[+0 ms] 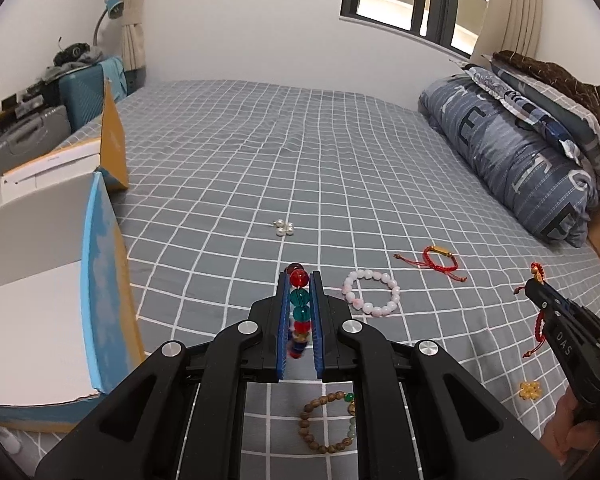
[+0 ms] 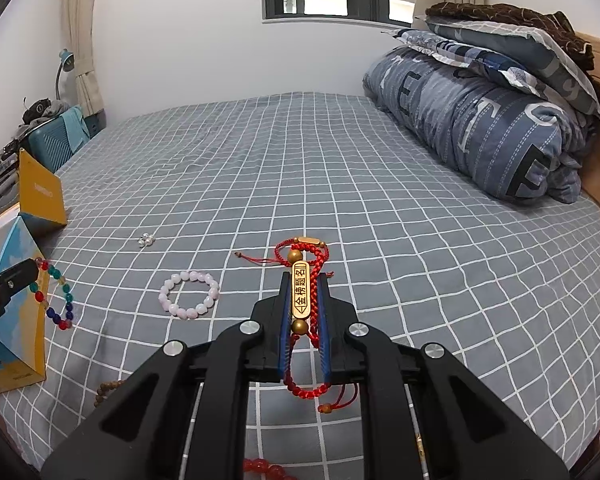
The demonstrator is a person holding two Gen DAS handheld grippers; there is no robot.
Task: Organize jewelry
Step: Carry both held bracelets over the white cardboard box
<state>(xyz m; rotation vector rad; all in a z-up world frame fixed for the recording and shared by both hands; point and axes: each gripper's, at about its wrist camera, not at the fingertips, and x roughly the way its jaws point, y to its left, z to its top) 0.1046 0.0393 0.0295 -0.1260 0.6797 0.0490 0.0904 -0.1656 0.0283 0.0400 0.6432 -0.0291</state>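
My left gripper (image 1: 299,280) is shut on a bracelet of red, green and blue glass beads (image 1: 300,304), held above the bed; the bracelet hangs from it in the right wrist view (image 2: 54,300). My right gripper (image 2: 304,280) is shut on a red cord bracelet with a gold plate (image 2: 301,290); this gripper shows at the right in the left wrist view (image 1: 536,280). On the bed lie a pink bead bracelet (image 1: 371,292) (image 2: 190,294), another red cord bracelet (image 1: 440,258) (image 2: 302,246), a brown wooden bead bracelet (image 1: 328,420), pearl earrings (image 1: 284,229) (image 2: 146,239) and a small yellow knot charm (image 1: 530,390).
An open white box with blue and yellow sides (image 1: 100,280) (image 2: 24,312) stands at the left edge of the bed. Folded quilt and pillows (image 1: 512,152) (image 2: 480,120) are piled at the right. A red bead string (image 2: 264,470) lies near the front edge.
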